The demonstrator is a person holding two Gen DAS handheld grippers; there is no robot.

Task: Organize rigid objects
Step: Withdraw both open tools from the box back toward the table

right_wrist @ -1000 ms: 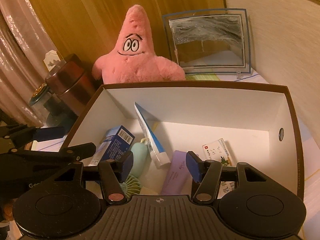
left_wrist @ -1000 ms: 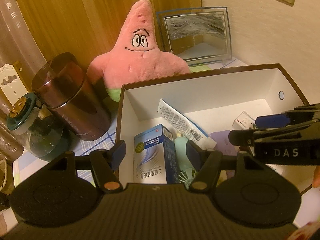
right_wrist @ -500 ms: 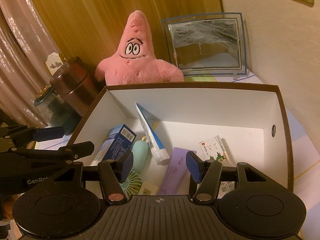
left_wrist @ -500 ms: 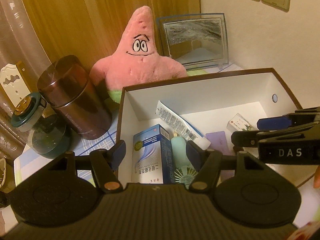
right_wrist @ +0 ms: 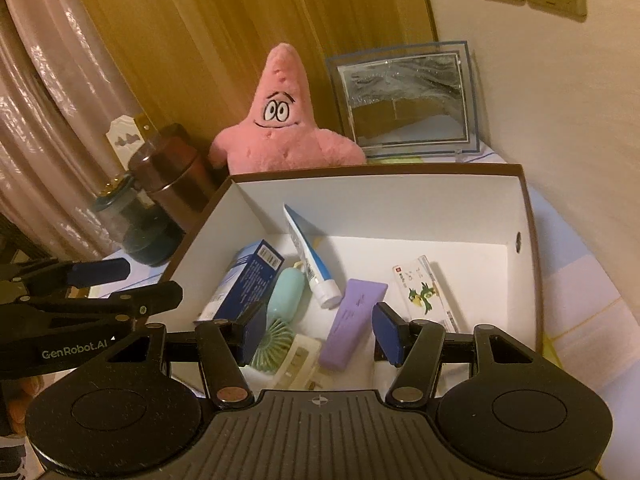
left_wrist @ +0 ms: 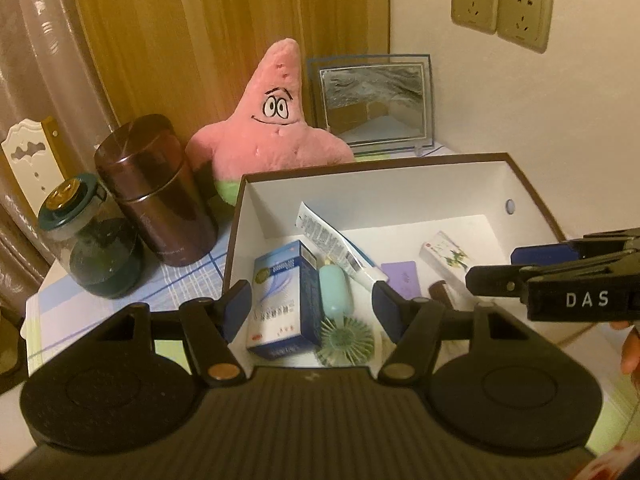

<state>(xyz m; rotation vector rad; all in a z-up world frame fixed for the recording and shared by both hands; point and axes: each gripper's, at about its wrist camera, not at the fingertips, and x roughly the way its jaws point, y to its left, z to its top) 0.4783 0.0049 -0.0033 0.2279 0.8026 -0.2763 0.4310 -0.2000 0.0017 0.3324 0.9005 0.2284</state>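
1. Brown-rimmed white cardboard box (right_wrist: 524,216), holding a blue carton (left_wrist: 280,300) and white tube (right_wrist: 308,256), sits on the checked-cloth surface (left_wrist: 120,304).
2. Left tool (left_wrist: 308,308) and right tool (right_wrist: 318,334): jaws apart, empty.
3. Behind: pink star plush (left_wrist: 272,128), wooden panelling (left_wrist: 200,32).

A home, likely a bedroom corner. A pink star plush (left_wrist: 276,128) sits against yellow curtains (left_wrist: 224,40), beside a glass picture frame (left_wrist: 372,106) and a tea tin (left_wrist: 160,192) on a checked cloth (left_wrist: 188,276). Wall sockets (left_wrist: 500,10) are set above a box (right_wrist: 400,200) of toiletries and medicine.
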